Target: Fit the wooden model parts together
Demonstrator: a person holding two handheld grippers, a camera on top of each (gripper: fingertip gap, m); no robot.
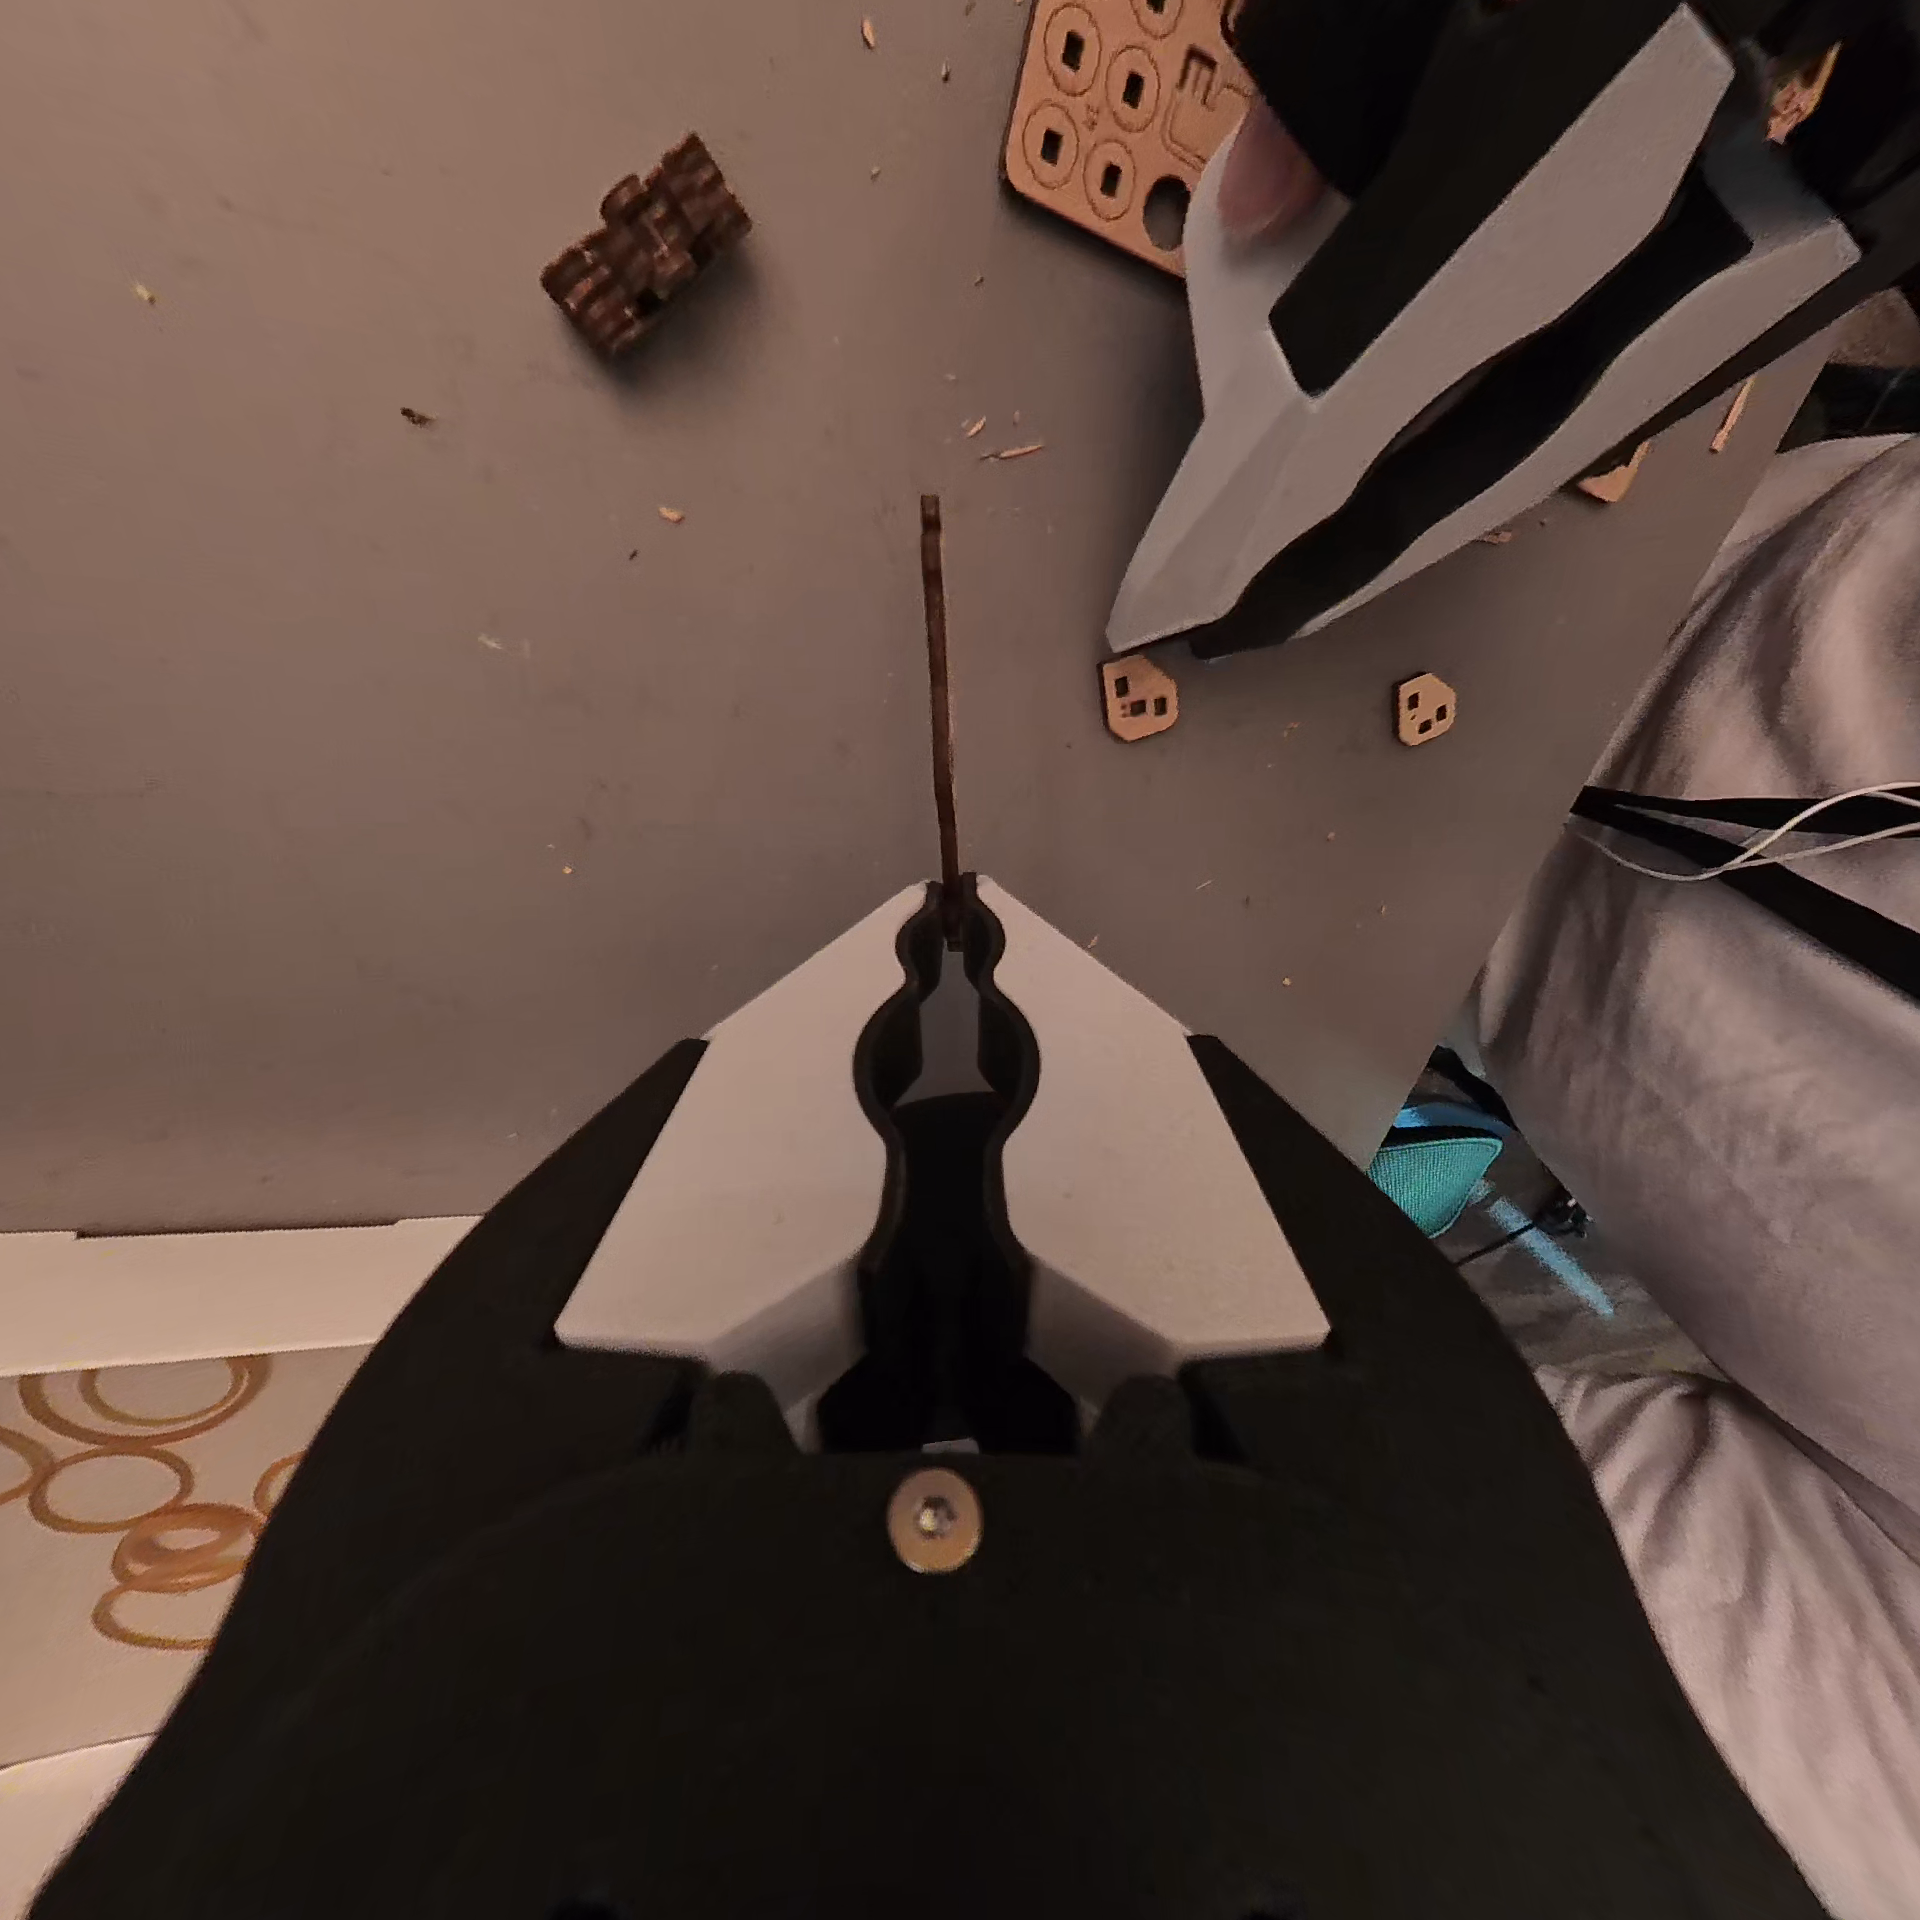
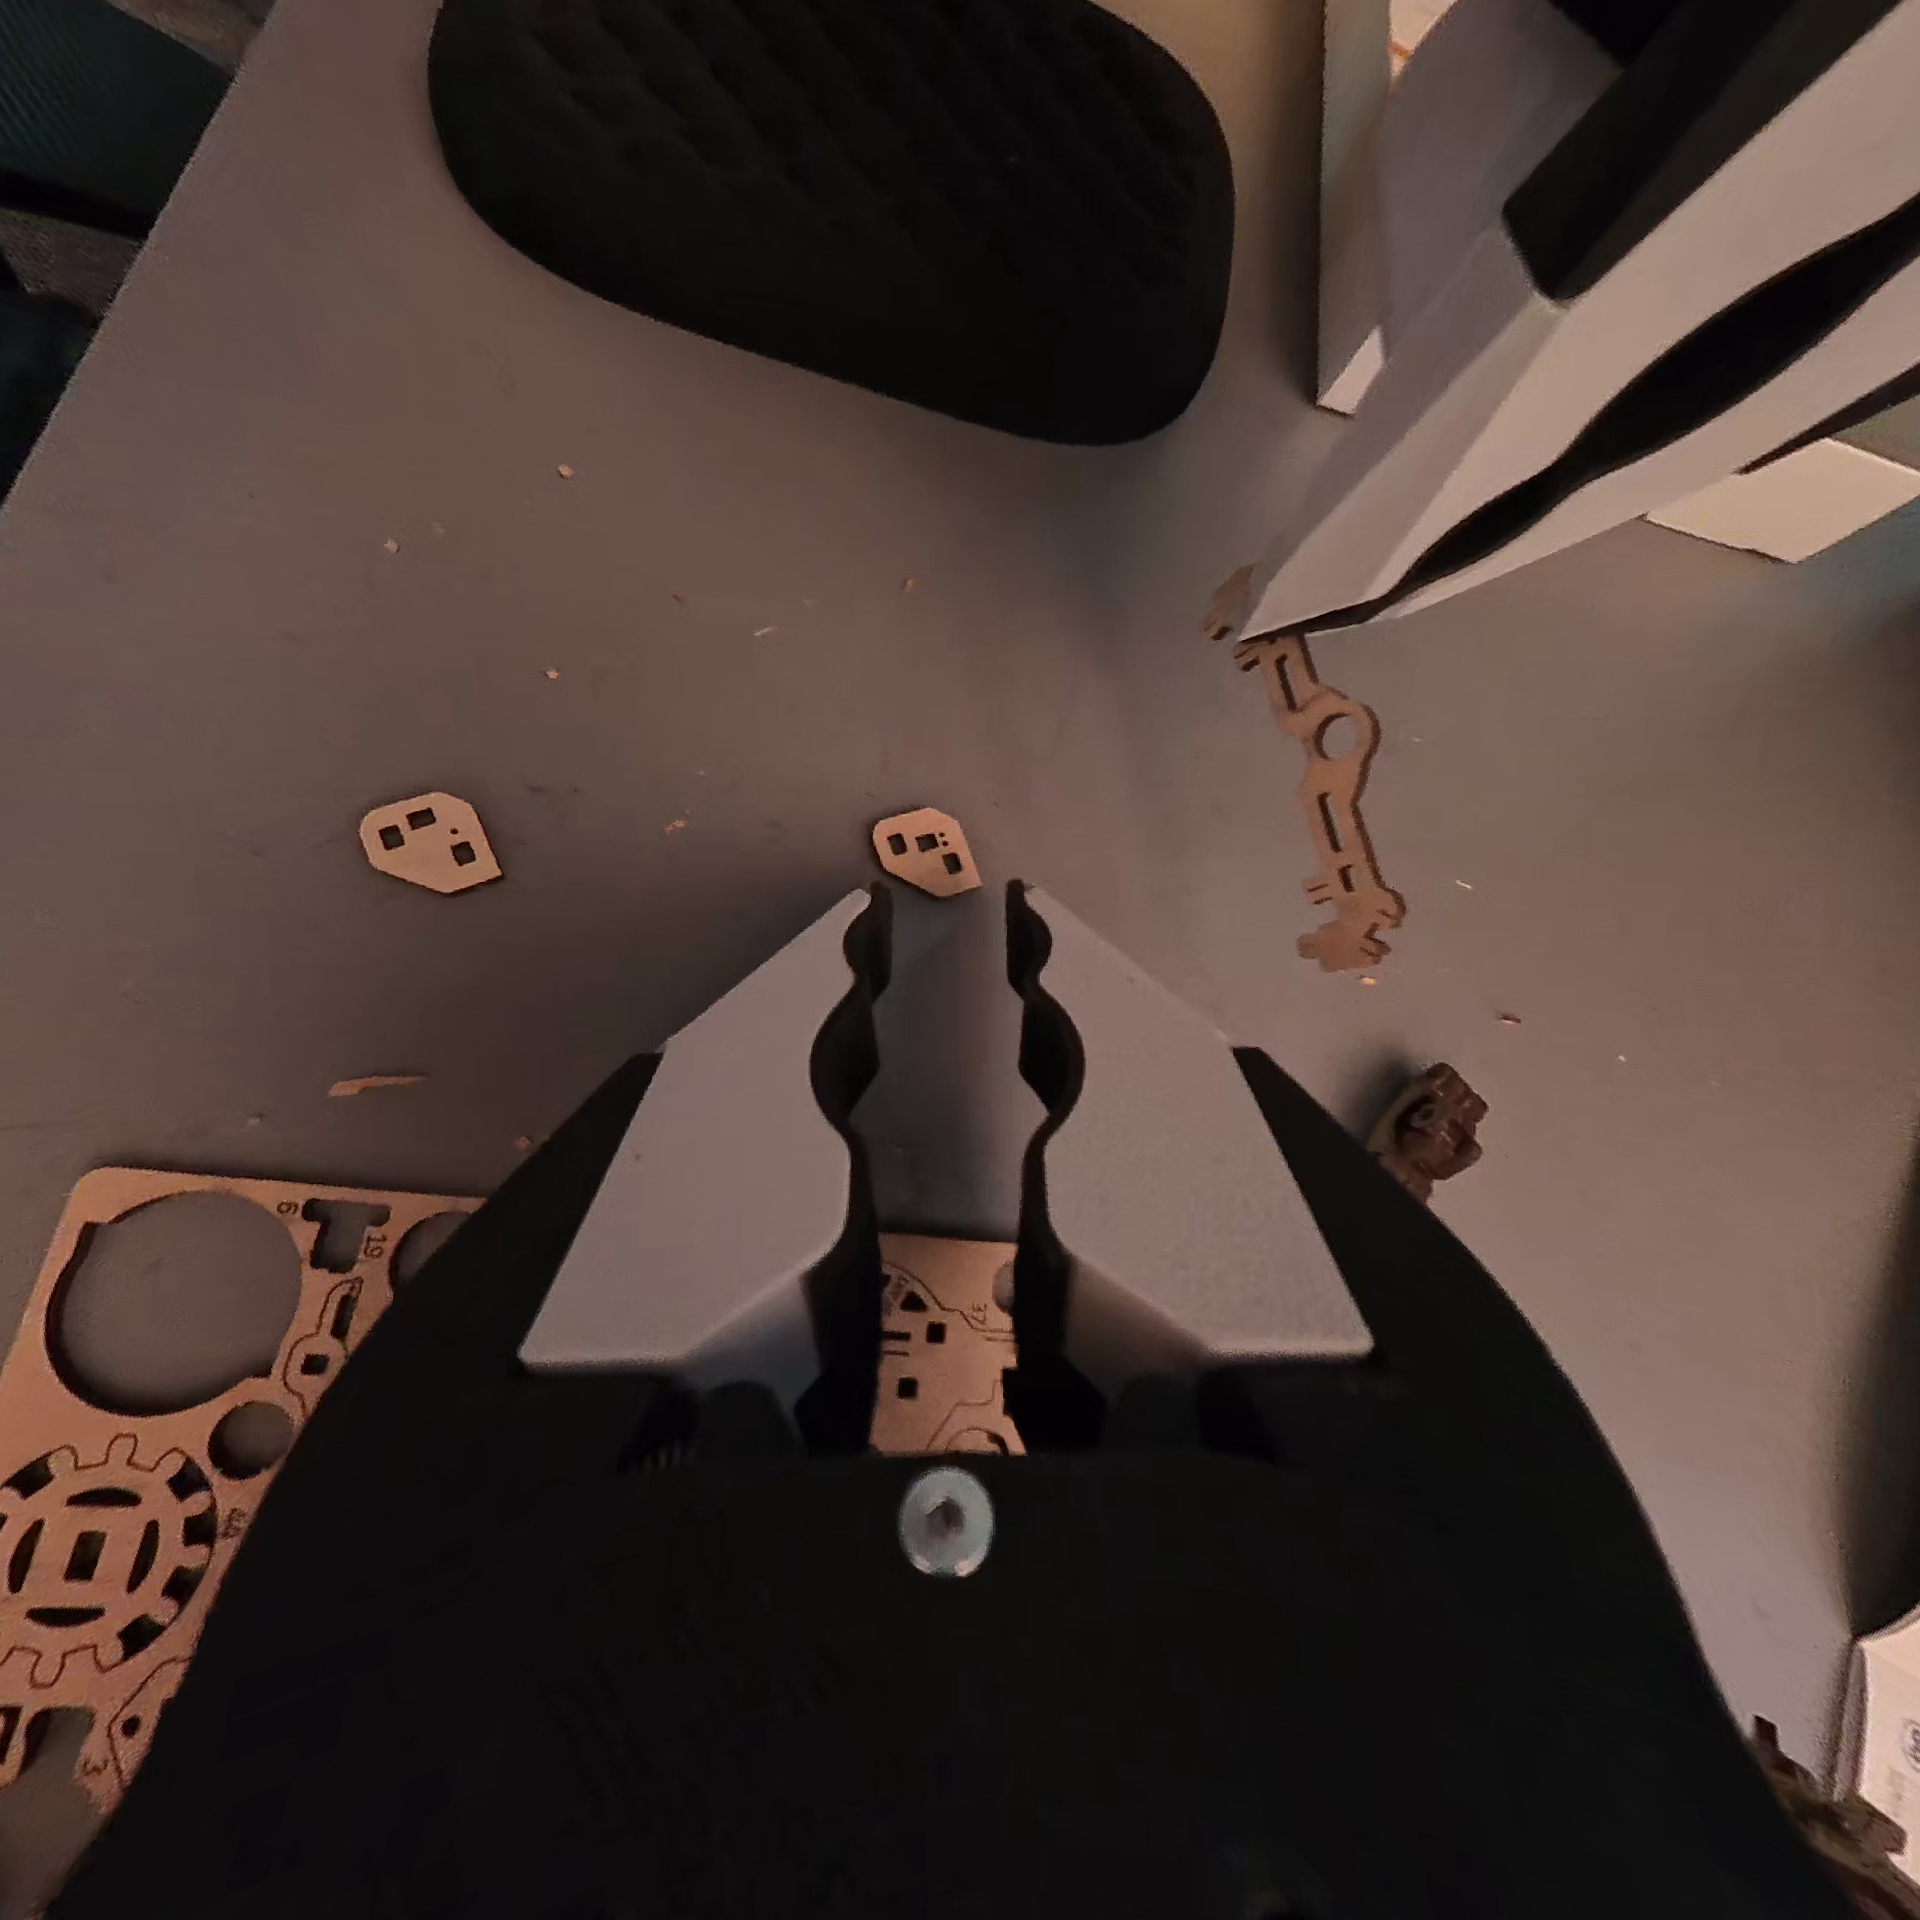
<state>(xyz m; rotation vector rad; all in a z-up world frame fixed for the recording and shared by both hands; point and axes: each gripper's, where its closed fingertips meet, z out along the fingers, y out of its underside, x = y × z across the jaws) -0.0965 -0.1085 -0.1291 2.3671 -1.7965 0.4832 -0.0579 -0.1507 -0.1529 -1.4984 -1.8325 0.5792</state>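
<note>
In the left wrist view my left gripper [image 1: 951, 904] is shut on the near end of a long thin wooden strip [image 1: 938, 707], seen edge-on and pointing away over the grey table [image 1: 416, 727]. The right wrist view shows that slotted strip [image 2: 1340, 940] flat-on, hanging from the left gripper [image 2: 1288, 623]. My right gripper [image 2: 945, 894] is open and empty, its tips just short of a small wooden plate [image 2: 925, 854]. A second small plate [image 2: 429, 840] lies to its left. Both plates [image 1: 1138, 698] [image 1: 1423, 709] show below the right gripper [image 1: 1174, 644].
A dark assembled wooden block [image 1: 646, 244] [image 2: 1429, 1127] sits on the table. A laser-cut wooden sheet [image 2: 156, 1403] [image 1: 1112, 125] lies under the right gripper. A black pad [image 2: 831, 208] and white boxes [image 2: 1351, 208] stand beyond. Grey cloth [image 1: 1714, 935] borders the table edge. Wood chips are scattered about. The tips of one gripper are about 7 cm away from the tips of the other. From either gripper's tips it is about 10 cm to the dark assembled wooden block [image 2: 1429, 1127]. It is also in sight in the left wrist view [image 1: 662, 272].
</note>
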